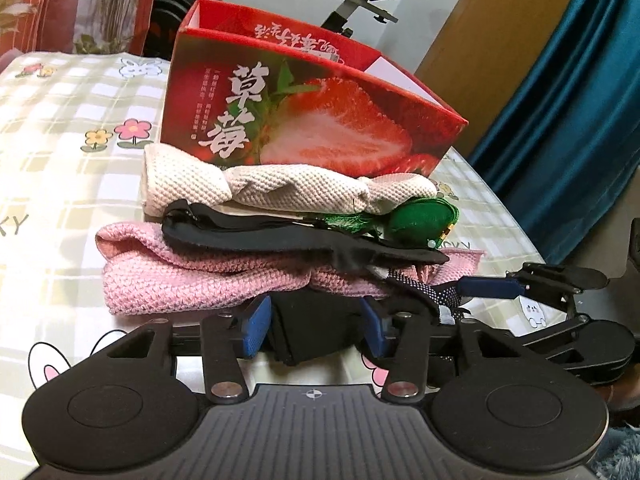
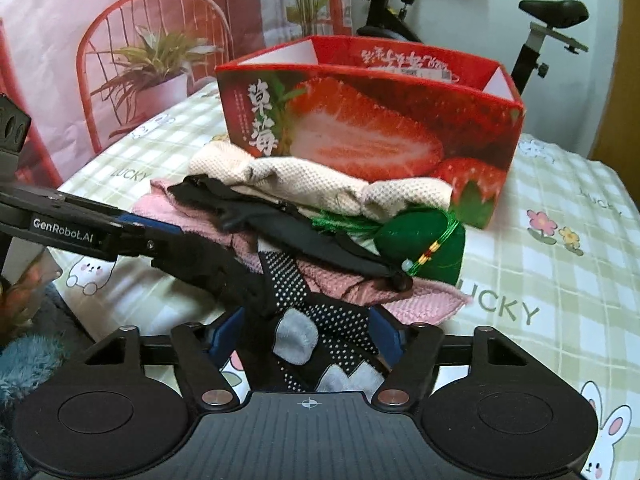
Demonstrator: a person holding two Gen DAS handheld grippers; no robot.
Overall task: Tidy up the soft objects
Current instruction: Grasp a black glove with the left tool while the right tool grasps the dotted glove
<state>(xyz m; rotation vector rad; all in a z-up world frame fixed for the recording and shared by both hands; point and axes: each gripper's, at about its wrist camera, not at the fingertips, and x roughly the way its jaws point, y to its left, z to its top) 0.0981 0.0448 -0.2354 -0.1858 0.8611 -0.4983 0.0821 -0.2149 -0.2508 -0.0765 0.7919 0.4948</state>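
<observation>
I see a checked tablecloth (image 2: 560,200) and an exercise bike (image 2: 540,20) behind the strawberry box (image 2: 360,128). My left gripper (image 1: 316,320) and right gripper (image 2: 308,336) both stand part-open around the dotted black sock (image 2: 296,292).

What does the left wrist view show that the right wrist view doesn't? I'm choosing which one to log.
Left only: blue curtain, wooden panel. Right only: the black sock's grey heel and dotted sole; printed chair backdrop. Both: strawberry box, cream cloth, pink cloth, green pouch, each tool around the black sock.
</observation>
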